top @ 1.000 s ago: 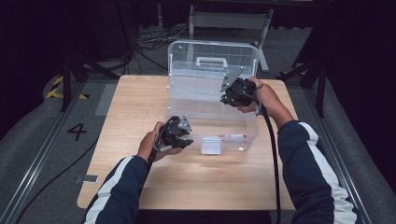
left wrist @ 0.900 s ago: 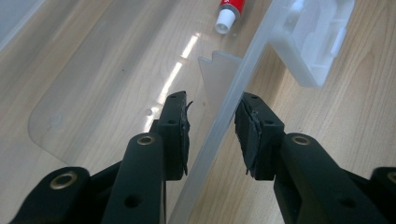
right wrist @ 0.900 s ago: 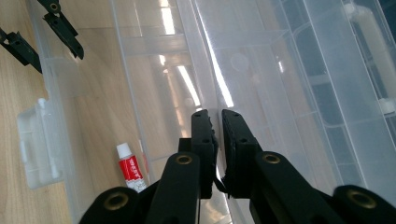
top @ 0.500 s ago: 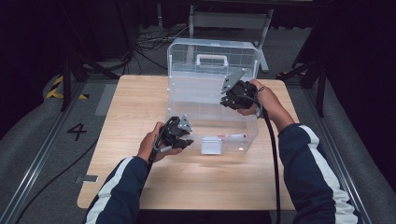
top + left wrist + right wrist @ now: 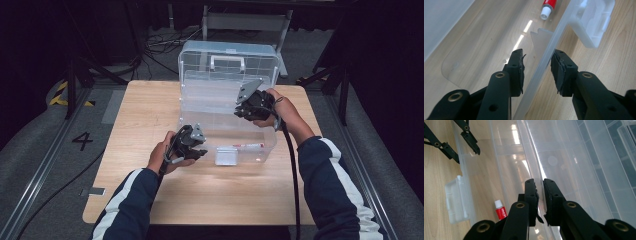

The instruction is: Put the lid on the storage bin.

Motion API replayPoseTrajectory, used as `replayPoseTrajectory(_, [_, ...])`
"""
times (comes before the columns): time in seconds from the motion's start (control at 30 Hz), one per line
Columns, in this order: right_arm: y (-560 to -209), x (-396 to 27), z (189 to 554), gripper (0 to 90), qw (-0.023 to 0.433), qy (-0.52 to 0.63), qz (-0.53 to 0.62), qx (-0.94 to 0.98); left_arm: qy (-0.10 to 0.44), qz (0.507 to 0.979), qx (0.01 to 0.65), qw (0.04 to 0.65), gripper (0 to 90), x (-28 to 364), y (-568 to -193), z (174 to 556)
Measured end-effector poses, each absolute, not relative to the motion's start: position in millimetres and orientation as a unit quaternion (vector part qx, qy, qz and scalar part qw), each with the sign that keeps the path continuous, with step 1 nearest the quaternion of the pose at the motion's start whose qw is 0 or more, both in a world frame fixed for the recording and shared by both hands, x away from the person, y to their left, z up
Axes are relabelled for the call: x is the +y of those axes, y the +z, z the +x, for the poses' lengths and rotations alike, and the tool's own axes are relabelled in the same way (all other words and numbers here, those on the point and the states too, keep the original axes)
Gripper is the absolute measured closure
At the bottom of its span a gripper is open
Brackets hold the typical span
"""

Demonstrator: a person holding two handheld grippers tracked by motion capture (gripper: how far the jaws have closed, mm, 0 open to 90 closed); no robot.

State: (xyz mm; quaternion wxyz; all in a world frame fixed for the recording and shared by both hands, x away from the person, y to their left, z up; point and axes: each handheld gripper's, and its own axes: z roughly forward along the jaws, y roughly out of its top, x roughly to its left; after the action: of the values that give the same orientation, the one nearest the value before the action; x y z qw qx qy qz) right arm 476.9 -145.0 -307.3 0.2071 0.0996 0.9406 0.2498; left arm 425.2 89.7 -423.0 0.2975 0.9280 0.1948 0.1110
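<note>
While the clear plastic box [image 5: 227, 117] stands open mid-counter [image 5: 135, 115], the left tool [image 5: 192, 150] straddles its front wall, jaws spread and not pressing. Inside lies a red tube [image 5: 547, 7]; a latch [image 5: 592, 23] hangs outside. The right tool [image 5: 539, 185] pinches the raised lid's [image 5: 574, 162] edge, its jaws having just eased slightly. Thin and light, the plastic probably flexes and slips; rims give the best hold.

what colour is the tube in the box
Red with a white cap; the tube shows best in the left gripper view, lying in the clear box.
</note>
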Motion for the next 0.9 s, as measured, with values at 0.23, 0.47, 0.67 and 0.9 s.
replayPoseTrajectory(0.23, [-309,-146,475,81.5,0.206,0.259,0.103,0.938,0.111,0.924,0.198,0.309,62.1,91,-424,424])
replayPoseTrajectory(0.47, [-312,-149,474,81.0,0.204,0.272,0.108,0.934,0.115,0.921,0.199,0.316,61.3,91,-425,423])
replayPoseTrajectory(0.67, [-314,-152,472,80.7,0.203,0.282,0.109,0.931,0.115,0.918,0.201,0.321,61.0,91,-425,423])
replayPoseTrajectory(0.9, [-316,-155,470,80.9,0.204,0.292,0.111,0.928,0.118,0.91,0.196,0.346,66.5,90,-421,419])
